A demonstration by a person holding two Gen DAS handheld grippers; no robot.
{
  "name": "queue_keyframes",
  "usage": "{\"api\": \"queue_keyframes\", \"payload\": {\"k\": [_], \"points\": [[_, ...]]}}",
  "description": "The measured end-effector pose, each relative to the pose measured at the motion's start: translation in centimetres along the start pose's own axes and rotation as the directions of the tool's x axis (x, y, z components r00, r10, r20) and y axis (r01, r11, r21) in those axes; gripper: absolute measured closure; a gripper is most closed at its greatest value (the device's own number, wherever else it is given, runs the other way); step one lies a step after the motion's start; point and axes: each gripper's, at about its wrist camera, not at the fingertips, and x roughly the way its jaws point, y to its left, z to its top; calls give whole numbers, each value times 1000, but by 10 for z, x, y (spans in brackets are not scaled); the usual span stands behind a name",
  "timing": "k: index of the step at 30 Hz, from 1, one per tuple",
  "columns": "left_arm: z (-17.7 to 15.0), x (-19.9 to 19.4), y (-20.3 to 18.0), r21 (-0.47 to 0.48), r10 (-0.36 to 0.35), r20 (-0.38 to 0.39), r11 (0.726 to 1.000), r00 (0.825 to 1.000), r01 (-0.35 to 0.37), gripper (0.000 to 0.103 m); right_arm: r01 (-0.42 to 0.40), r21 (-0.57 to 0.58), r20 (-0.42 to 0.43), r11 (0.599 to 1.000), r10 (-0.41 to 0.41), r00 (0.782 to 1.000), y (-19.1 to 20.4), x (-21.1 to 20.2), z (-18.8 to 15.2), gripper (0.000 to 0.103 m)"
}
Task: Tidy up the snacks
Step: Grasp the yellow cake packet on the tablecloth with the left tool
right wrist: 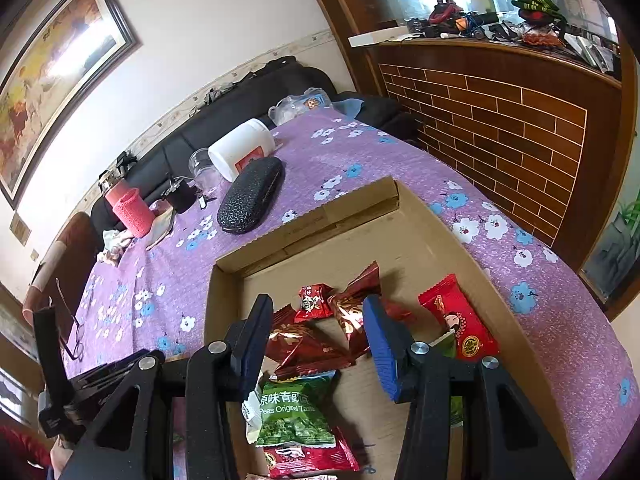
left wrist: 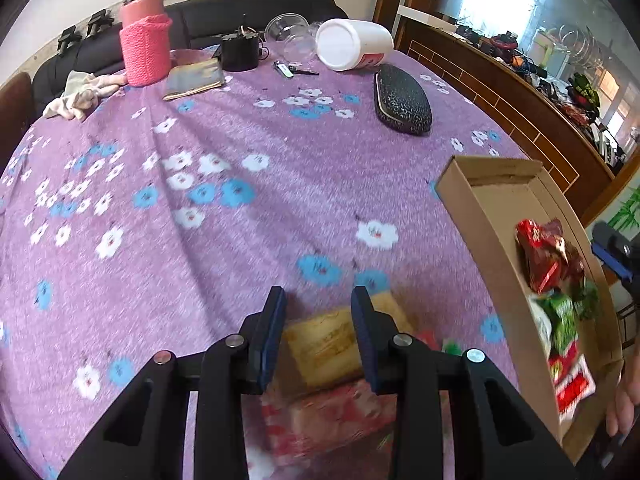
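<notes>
Done: several snack packets [right wrist: 304,344] lie already in your cardboard box [right wrist: 304,220].
Left: yellow packet [left wrist: 324,344], lower centre, waits on the cloth.
Left gripper [left wrist: 318,300]: open around it, not pressing.
Right gripper [right wrist: 316,312]: open, empty.

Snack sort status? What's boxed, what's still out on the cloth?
Done: several red packets and a green pea packet lie in the cardboard box. In hand: left gripper straddles a yellow packet; grip unclear. Left: that packet and the red one beside it. Right gripper hovers open.
</notes>
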Motion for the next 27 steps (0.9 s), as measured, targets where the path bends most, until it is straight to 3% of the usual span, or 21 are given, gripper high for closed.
{"api": "queue_keyframes", "payload": {"k": [12, 15, 19, 24, 27], "points": [[-49, -39, 16, 12, -89, -38, 996, 995, 89, 70, -7, -10, -9, 1000, 7, 1000, 4, 2, -3, 53], [-49, -37, 7, 63, -72, -29, 995, 997, 74, 69, -4, -10, -11, 1000, 4, 1000, 4, 3, -3, 53], [-51, -36, -8, 144, -86, -22, 986, 996, 88, 53, -7, -12, -19, 1000, 7, 1000, 6, 5, -4, 53], [-53, -23, -23, 216, -29, -12, 976, 1000, 31, 53, -13, -30, -22, 999, 13, 1000, 10, 5, -5, 53], [-50, -21, -22, 204, -16, 14, 979, 1000, 12, 56, -23, -38, -25, 999, 22, 999, 12, 5, -7, 53]]}}
